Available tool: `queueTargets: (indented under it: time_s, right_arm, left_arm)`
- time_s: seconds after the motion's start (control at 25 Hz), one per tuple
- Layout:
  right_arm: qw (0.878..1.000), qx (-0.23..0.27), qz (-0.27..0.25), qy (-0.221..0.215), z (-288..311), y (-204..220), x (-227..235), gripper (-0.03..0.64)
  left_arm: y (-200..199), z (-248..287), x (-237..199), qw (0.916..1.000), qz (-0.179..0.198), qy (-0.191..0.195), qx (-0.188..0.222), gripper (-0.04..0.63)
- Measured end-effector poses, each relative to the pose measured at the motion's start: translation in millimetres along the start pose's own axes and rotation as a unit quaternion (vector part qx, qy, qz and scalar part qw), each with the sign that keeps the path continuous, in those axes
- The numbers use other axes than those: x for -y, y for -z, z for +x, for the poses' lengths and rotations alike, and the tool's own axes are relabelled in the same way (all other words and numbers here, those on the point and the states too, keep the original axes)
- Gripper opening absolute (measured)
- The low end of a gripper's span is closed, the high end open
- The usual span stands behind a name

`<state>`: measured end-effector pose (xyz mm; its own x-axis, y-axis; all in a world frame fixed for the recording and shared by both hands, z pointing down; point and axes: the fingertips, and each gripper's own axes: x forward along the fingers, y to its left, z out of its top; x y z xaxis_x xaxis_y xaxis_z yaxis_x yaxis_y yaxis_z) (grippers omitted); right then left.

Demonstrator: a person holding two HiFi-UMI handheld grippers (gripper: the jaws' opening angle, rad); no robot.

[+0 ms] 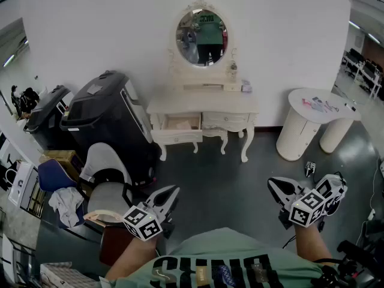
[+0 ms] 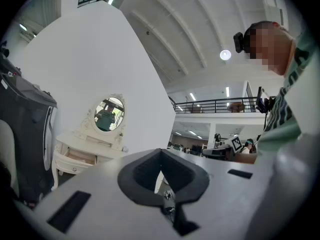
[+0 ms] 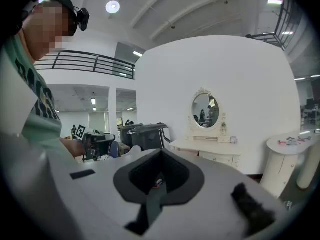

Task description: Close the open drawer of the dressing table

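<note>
Left gripper (image 1: 170,192) is hovering at the near left, its jaws pressing together with nothing between them. Right gripper (image 1: 275,185) is hovering at the near right, its jaws likewise meeting on nothing. Both are pointing toward the far wall. A dressing table (image 1: 204,105) is standing against that wall, well apart from both grippers. Its left drawer (image 1: 182,123) is sticking out open, while the right drawer (image 1: 225,120) is sitting flush. An oval mirror (image 1: 202,35) is rising above the top. Black bins (image 1: 111,119) are standing left of the table, and a round white stand (image 1: 303,128) is sitting to its right.
</note>
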<state>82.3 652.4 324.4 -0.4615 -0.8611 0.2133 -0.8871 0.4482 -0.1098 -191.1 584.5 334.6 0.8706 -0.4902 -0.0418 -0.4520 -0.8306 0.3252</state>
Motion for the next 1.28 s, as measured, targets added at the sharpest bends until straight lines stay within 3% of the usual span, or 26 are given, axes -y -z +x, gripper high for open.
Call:
queueTargets:
  time_s: [0.72,1.28]
  right_arm:
    - [1.0,0.006,-0.001,0.009,-16.7,1.9,34.8,0.011]
    - [1.0,0.01,-0.021,-0.008,-87.8,6.8,94.1,0.012]
  left_arm:
    - [7.0,49.6,15.7,0.9996,-0.001,0.025,-0.016,0.009]
    - [35.8,123.7,83.0,0.9991,-0.012,0.039,-0.013,0.009]
